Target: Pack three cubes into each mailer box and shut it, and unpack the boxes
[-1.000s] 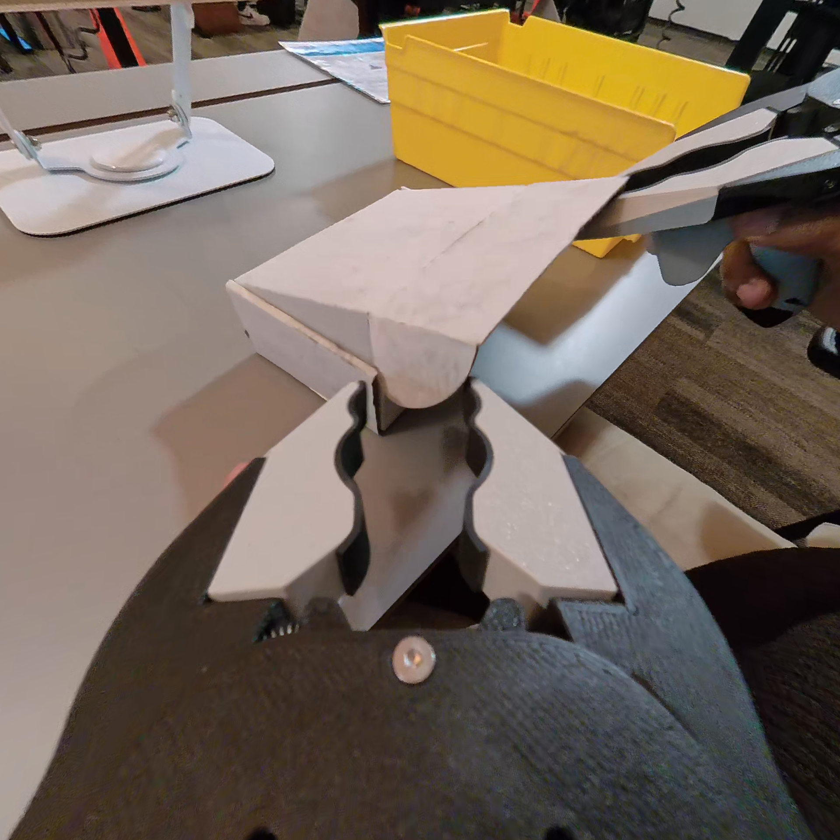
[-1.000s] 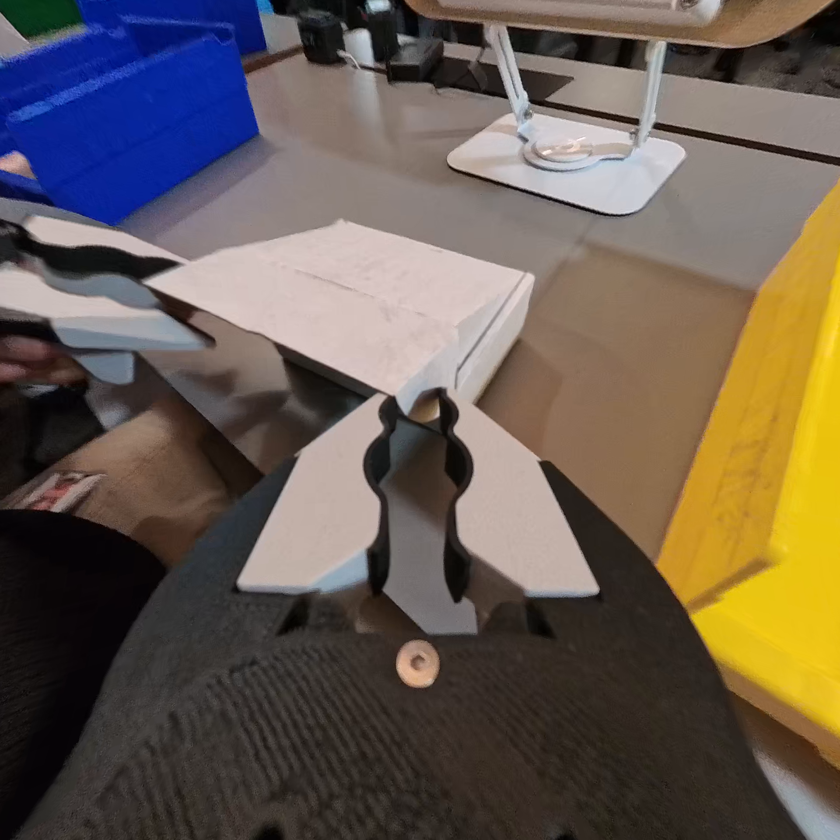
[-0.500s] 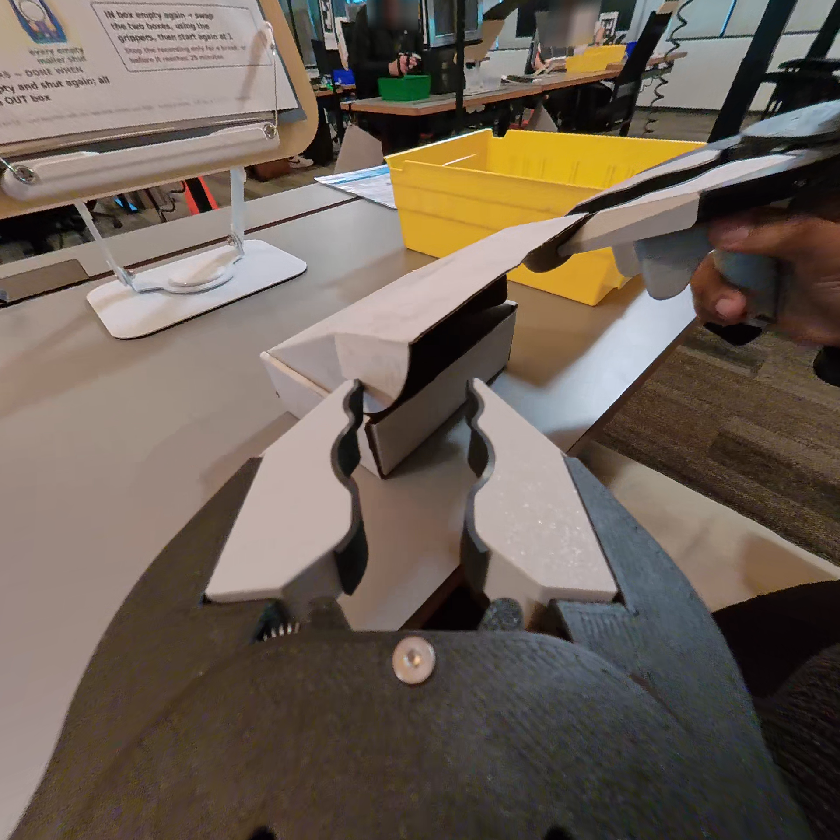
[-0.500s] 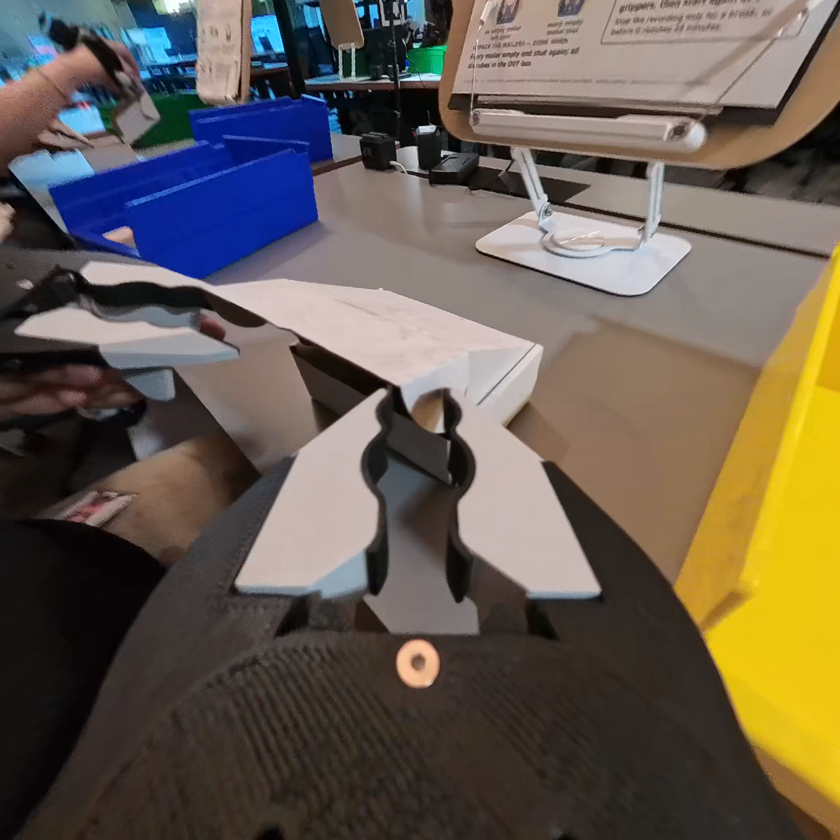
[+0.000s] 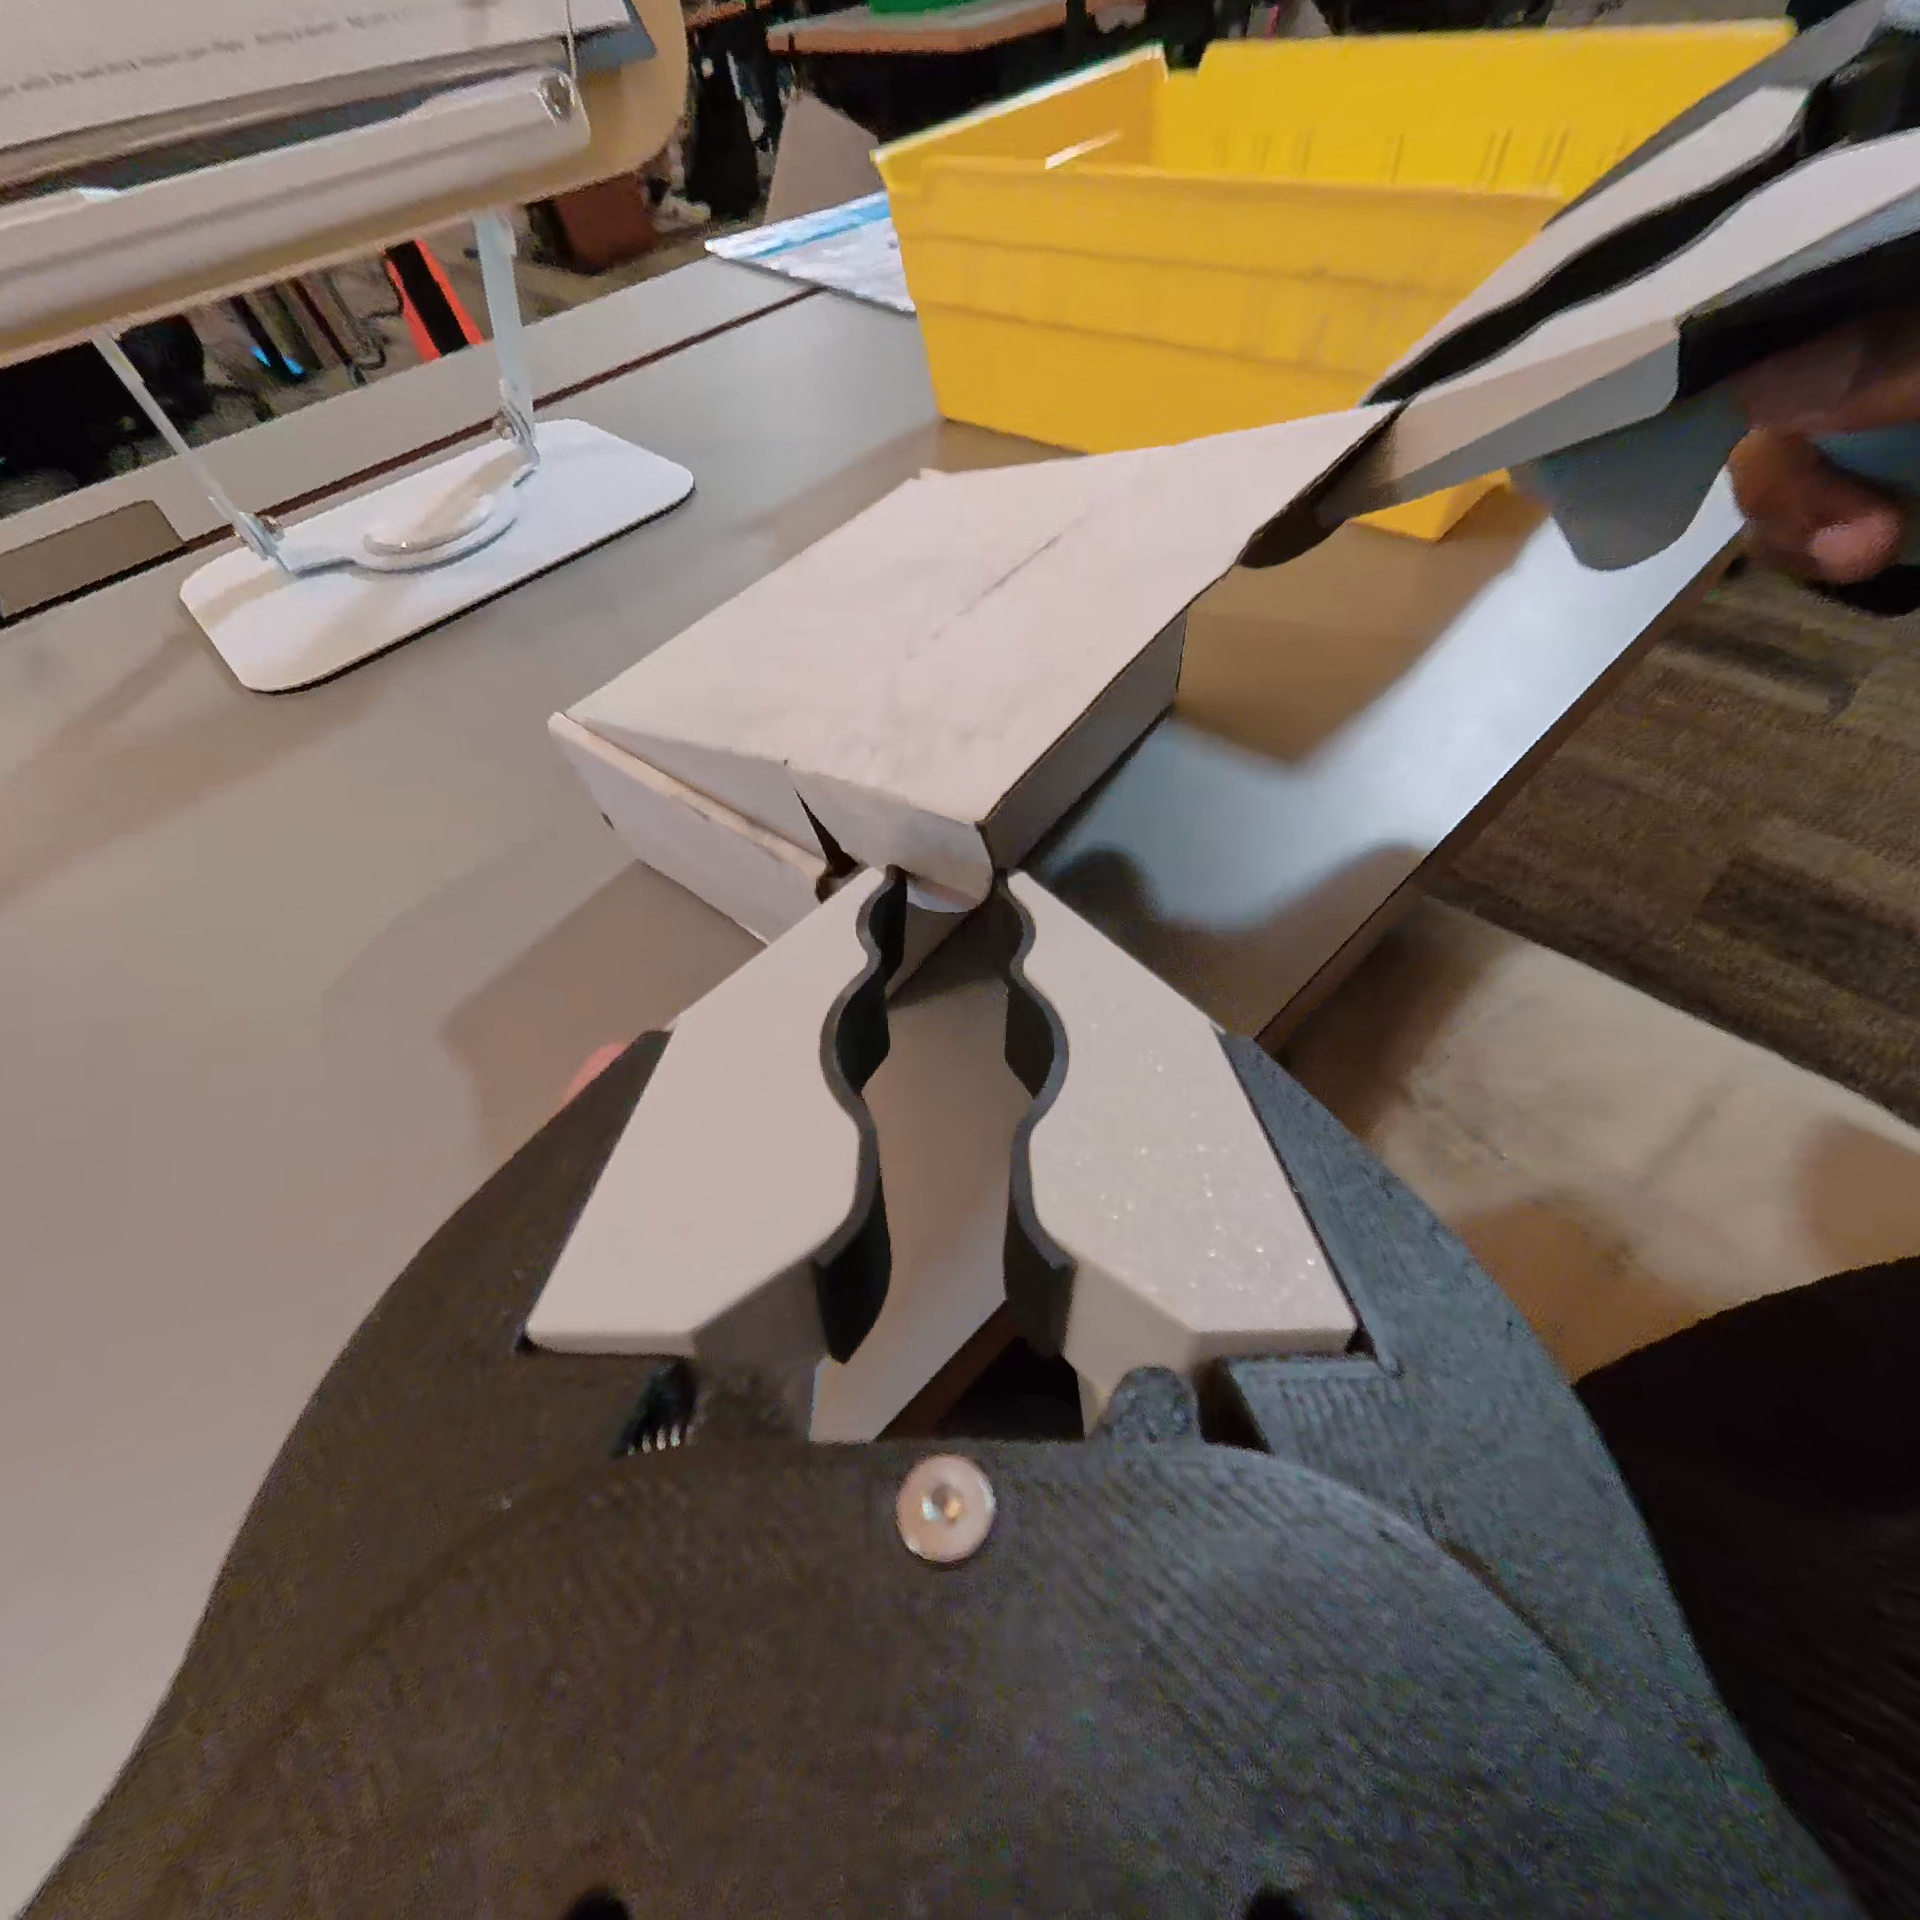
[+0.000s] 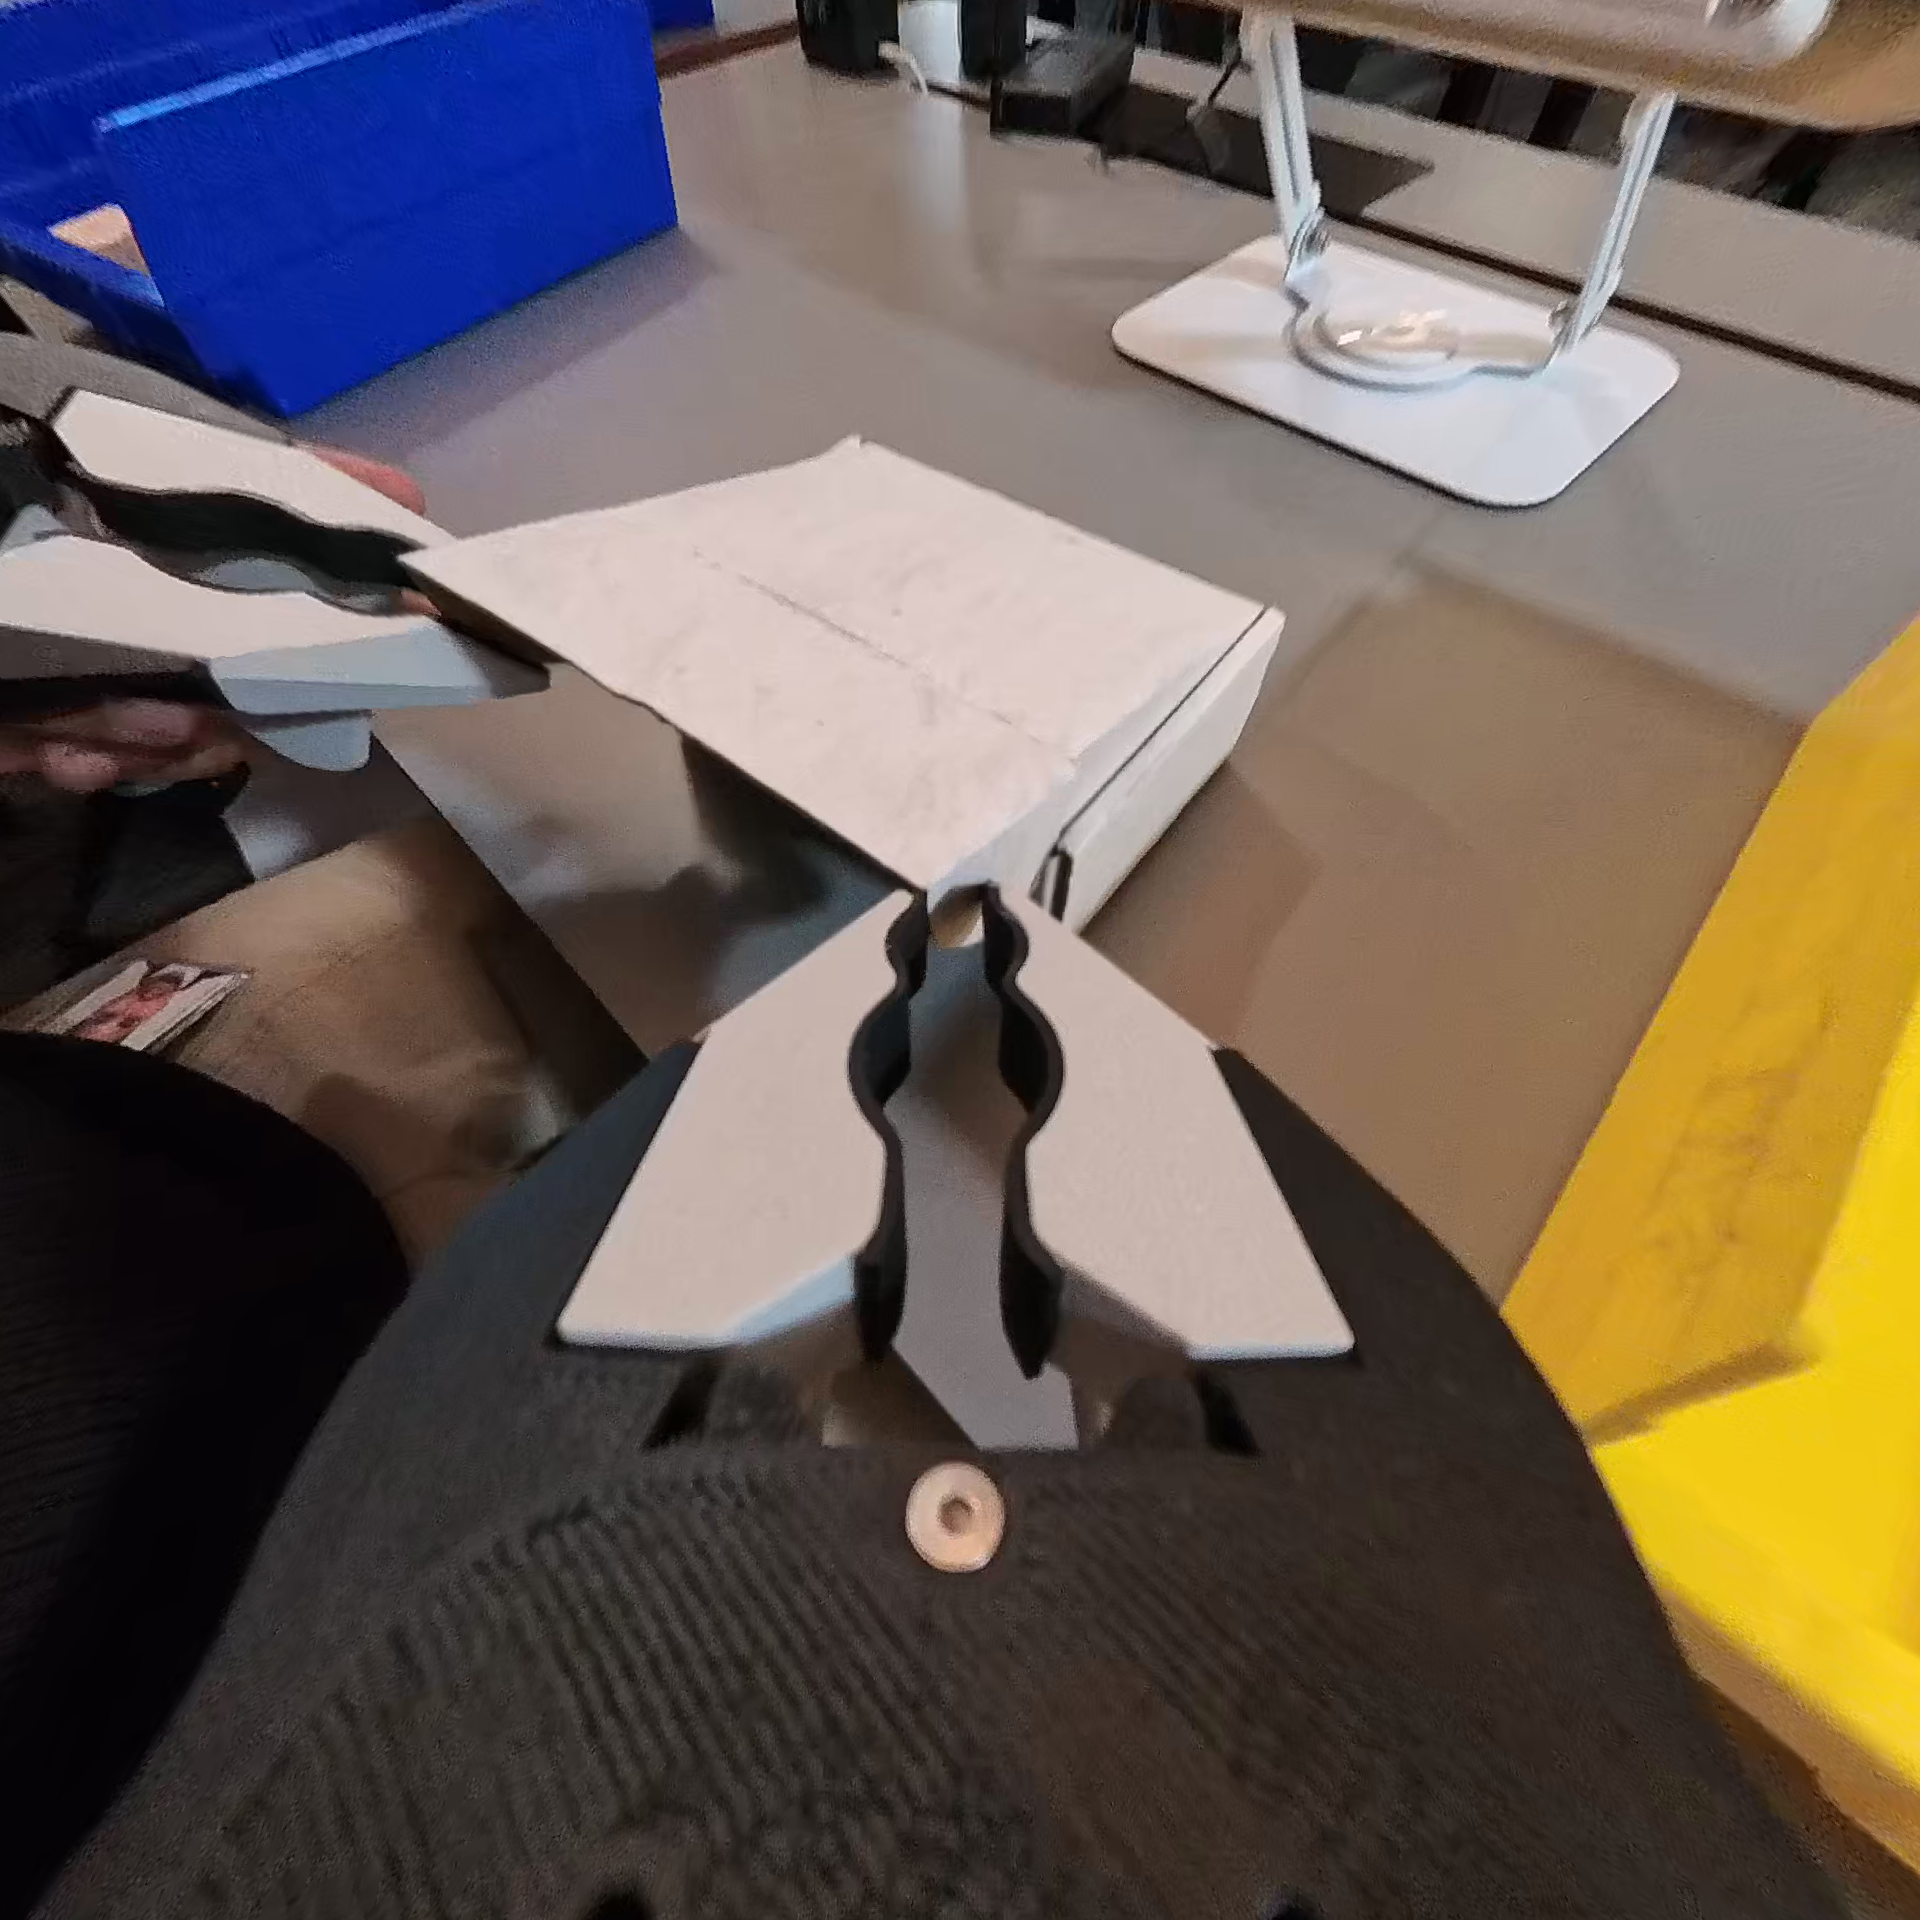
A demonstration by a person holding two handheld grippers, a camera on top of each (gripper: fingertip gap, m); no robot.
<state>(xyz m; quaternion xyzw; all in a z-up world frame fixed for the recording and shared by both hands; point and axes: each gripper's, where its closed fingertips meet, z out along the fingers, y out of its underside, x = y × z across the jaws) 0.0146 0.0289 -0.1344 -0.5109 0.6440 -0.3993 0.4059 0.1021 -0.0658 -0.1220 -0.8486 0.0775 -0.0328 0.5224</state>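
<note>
The white mailer box (image 5: 894, 665) sits on the grey table (image 5: 260, 935), at the near table edge, and serves here as the reference point. Its lid is lowered almost flat over the body; a narrow dark gap remains at the near left corner in the left wrist view. The interior is fully hidden, so the cubes, if any are inside, cannot be seen.

The left gripper (image 5: 940, 899) has its fingers apart by a narrow gap, tips at the lid's rounded front-corner tab. Whether the tips actually press the tab cannot be determined. In the right wrist view the same gripper (image 6: 457, 623) shows at the box's left front corner, its jaws on either side of the lid edge.

The right gripper (image 6: 956, 914) has its fingers close together on the lid's right front corner flap; the contact itself is partly covered by the fingertips. In the left wrist view it (image 5: 1340, 499) clamps the flap, with the holding hand (image 5: 1818, 499) blurred and cut off by the frame.

Beyond the box to the right stands a yellow bin (image 5: 1195, 260). Behind the box is a white document stand (image 6: 1403, 384), its top cut off. Left of the box are blue bins (image 6: 395, 187), their contents not visible.
</note>
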